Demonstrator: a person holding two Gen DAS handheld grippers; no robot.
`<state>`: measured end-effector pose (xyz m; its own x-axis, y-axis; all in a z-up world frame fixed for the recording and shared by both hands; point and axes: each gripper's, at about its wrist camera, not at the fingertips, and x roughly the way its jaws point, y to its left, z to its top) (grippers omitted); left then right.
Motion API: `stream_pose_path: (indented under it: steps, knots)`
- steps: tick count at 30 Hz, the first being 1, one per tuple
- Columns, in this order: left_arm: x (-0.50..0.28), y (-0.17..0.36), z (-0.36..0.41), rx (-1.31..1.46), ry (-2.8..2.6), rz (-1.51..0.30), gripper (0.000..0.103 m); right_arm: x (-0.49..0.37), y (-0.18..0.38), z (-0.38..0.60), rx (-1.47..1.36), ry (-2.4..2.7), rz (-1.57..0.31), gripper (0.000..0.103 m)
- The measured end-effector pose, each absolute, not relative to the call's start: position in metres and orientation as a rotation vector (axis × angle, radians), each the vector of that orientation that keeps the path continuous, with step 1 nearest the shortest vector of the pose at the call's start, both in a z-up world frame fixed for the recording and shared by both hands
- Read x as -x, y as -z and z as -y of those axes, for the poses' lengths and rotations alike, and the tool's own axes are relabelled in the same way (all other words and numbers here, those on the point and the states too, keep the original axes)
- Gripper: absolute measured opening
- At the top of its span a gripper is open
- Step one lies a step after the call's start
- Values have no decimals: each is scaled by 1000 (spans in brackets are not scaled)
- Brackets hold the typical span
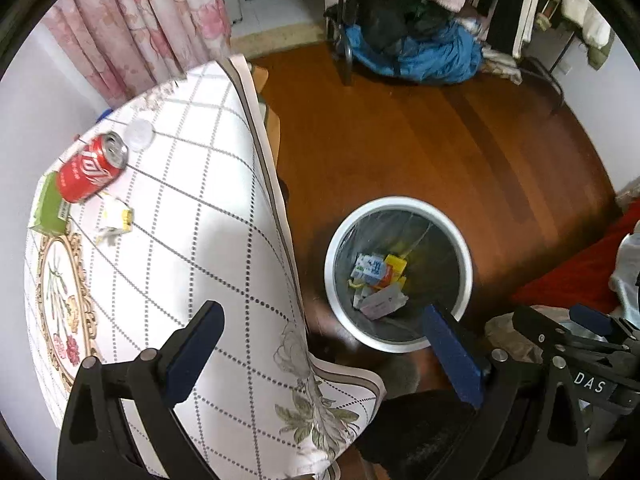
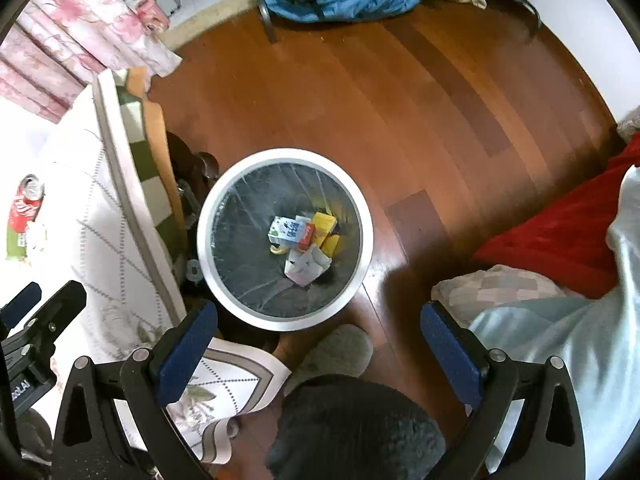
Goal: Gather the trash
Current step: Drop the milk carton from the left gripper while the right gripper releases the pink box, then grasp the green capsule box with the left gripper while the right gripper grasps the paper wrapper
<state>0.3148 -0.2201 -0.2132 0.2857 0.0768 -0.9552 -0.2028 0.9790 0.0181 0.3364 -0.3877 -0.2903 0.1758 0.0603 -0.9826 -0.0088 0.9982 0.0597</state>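
White-rimmed trash bin [image 2: 362,216] on the wooden floor [image 2: 400,100] already holds cartons [image 2: 290,232] and paper scraps. Left of the bin, on the tablecloth [image 1: 192,220], a red Coca-Cola can [image 1: 92,168], a green box [image 1: 50,210], a yellow wrapper [image 1: 116,220] and a clear lid [image 1: 139,134] remain, so I judge the collecting partly done. Left gripper [image 1: 320,352] and right gripper [image 2: 318,344] both gape, empty. "DAS" reads on the right gripper's body.

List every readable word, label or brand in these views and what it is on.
"DAS": on the right claw's body.
"otAI", cut off: on the left claw's body.
Red can: white script, not legible.
Green box and cartons in the bin: print too small.
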Motion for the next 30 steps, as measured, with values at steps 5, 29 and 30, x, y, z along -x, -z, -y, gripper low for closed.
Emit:
stream_pose_path:
  steps: [5,29,30]
  knots:
    - [-301,175,211,128,-211,-1210,102,-323,250,378,-59,-80,-1327,103]
    - [-193,222,-107,363,-845,-1184,102,-373,266,16,41,-560,-1348,86]
    - [-190,231,-114,371,-851,-1197,102,-378,278,6,46,-560,-1367,84]
